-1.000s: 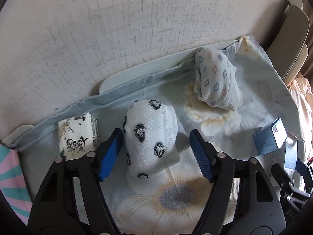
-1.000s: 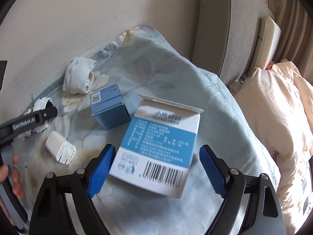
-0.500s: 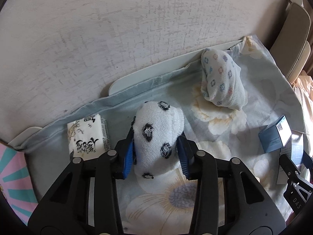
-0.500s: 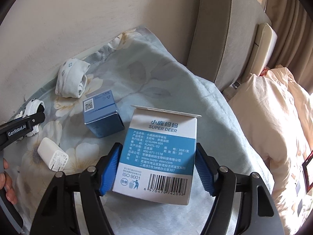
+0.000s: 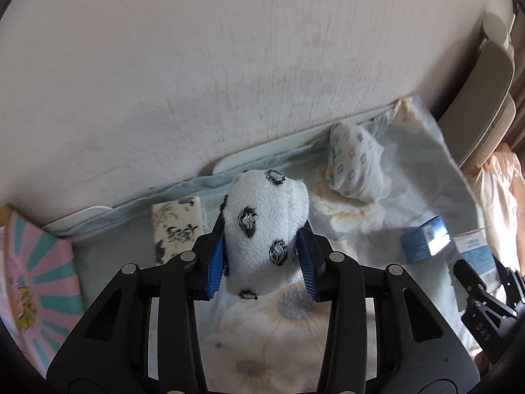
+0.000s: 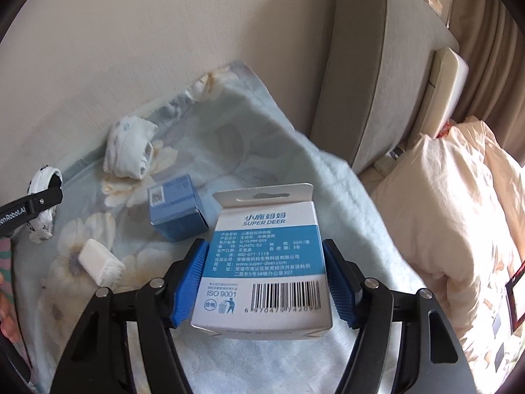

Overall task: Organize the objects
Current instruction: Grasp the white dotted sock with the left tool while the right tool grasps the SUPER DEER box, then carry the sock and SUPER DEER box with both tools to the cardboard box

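Here, the spotted sock roll (image 5: 262,239) sits pinched between the blue pads of the left gripper (image 5: 262,262), squeezed at its middle so the bundle cannot unroll; it appears clear of the floral blanket (image 5: 410,177). At two o'clock from it a pastel-patterned sock roll (image 5: 356,167) lies against the wall edge, and at nine o'clock rests a printed tissue pack (image 5: 177,226). The right gripper (image 6: 265,282) is closing on the white-and-blue carton (image 6: 265,269), pads against both side faces. At eleven o'clock from the carton stands a small blue box (image 6: 175,210); at nine o'clock lies a white charger (image 6: 98,261).
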`<state>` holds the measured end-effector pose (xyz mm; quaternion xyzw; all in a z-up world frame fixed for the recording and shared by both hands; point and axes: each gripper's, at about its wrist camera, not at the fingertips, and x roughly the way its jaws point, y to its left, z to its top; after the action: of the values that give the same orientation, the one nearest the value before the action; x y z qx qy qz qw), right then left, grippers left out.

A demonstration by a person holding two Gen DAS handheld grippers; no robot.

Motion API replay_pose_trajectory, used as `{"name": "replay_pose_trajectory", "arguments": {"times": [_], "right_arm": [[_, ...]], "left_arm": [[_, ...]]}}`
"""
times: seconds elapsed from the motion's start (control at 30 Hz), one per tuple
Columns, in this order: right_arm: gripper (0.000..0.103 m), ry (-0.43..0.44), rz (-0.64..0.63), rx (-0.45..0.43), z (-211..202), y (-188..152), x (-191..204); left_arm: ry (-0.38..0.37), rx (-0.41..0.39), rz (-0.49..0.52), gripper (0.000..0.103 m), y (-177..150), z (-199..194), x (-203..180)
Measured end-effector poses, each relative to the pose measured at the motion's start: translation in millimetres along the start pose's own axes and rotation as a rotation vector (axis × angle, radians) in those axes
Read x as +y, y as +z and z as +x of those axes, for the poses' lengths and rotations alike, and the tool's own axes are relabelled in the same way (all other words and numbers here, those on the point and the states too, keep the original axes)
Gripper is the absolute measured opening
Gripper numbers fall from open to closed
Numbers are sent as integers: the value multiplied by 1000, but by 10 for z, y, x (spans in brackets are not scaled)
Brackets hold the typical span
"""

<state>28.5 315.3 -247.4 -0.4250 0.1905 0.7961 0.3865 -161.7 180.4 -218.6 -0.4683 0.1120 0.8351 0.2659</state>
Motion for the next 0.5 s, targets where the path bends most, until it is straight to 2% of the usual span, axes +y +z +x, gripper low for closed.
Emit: {"name": "replay_pose_trajectory", "arguments": {"times": [0.3, 0.5], "right_arm": [[64, 59, -57, -7, -162, 104, -74], [64, 114, -139, -39, -392, 293, 5]], "left_arm": [[16, -34, -50, 36, -97, -608, 60], [48, -73, -113, 36, -130, -1124, 339]]}}
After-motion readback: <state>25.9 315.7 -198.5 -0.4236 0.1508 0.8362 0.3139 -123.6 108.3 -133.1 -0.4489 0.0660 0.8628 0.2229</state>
